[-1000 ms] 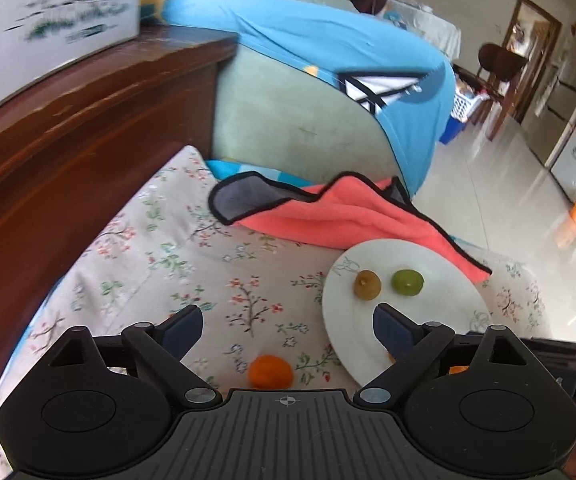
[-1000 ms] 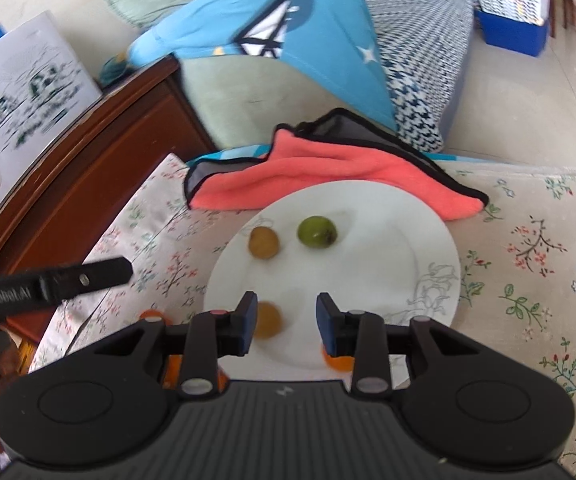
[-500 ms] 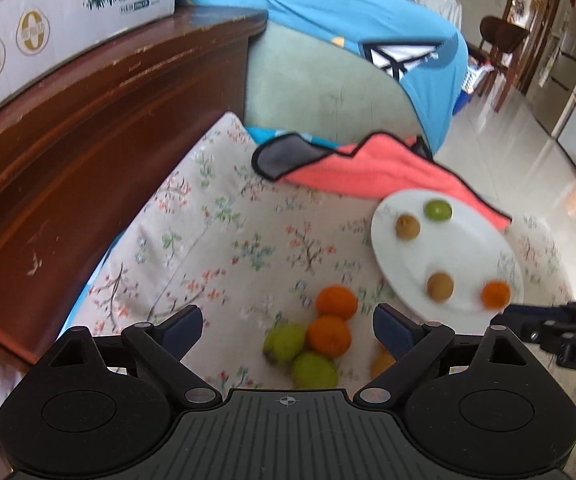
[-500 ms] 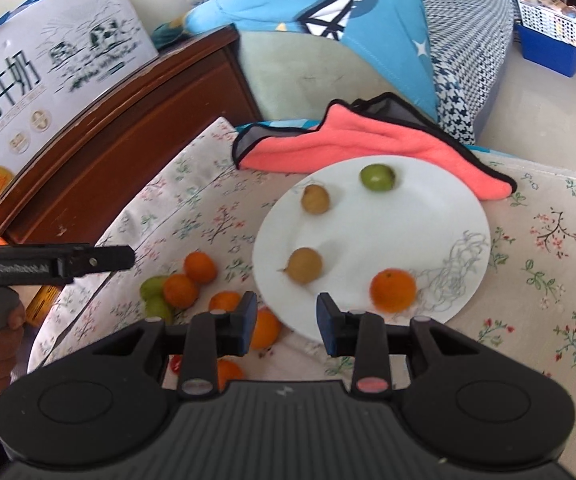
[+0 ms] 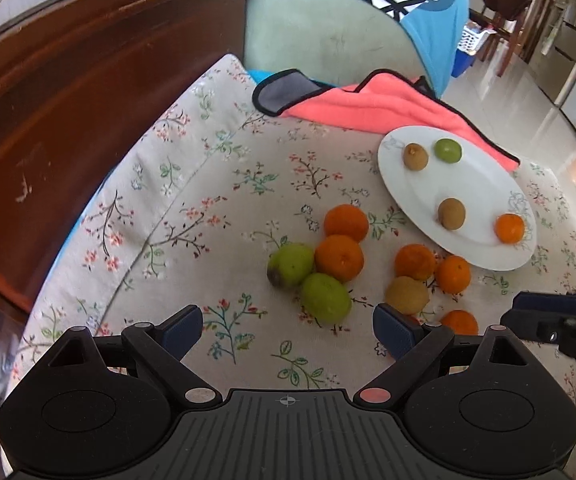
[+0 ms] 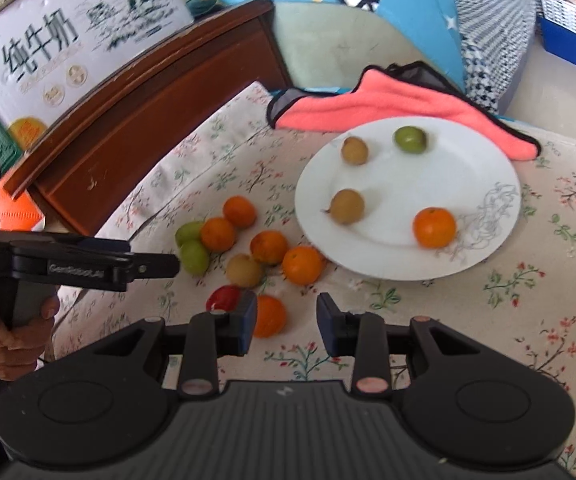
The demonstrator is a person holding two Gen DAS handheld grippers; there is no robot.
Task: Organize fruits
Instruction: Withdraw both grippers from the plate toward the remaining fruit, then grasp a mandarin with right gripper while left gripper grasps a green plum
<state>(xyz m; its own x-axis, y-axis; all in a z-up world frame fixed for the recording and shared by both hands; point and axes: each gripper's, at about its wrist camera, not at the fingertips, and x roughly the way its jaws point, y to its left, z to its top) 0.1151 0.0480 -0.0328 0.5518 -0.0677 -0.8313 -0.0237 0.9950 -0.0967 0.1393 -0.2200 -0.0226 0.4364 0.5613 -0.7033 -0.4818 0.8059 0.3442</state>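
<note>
A counter draped in a pale floral cloth is seen, with a coral-pink towel edged in black lying at its far side. A round white plate rests partly on that towel and carries two brown kiwis, one green fruit and one orange. A loose cluster of oranges, green fruits and a brown kiwi is left on the cloth just beside the plate's near edge. The left gripper is held above the cloth with its fingers spread wide and nothing gripped; the right gripper is likewise empty, its fingers parted a little, with a small round orange just ahead of them. That orange is probably best taken next: it should be straddled squarely, closed on gently so the skin is not bruised, and lifted clear before neighbours are nudged.
</note>
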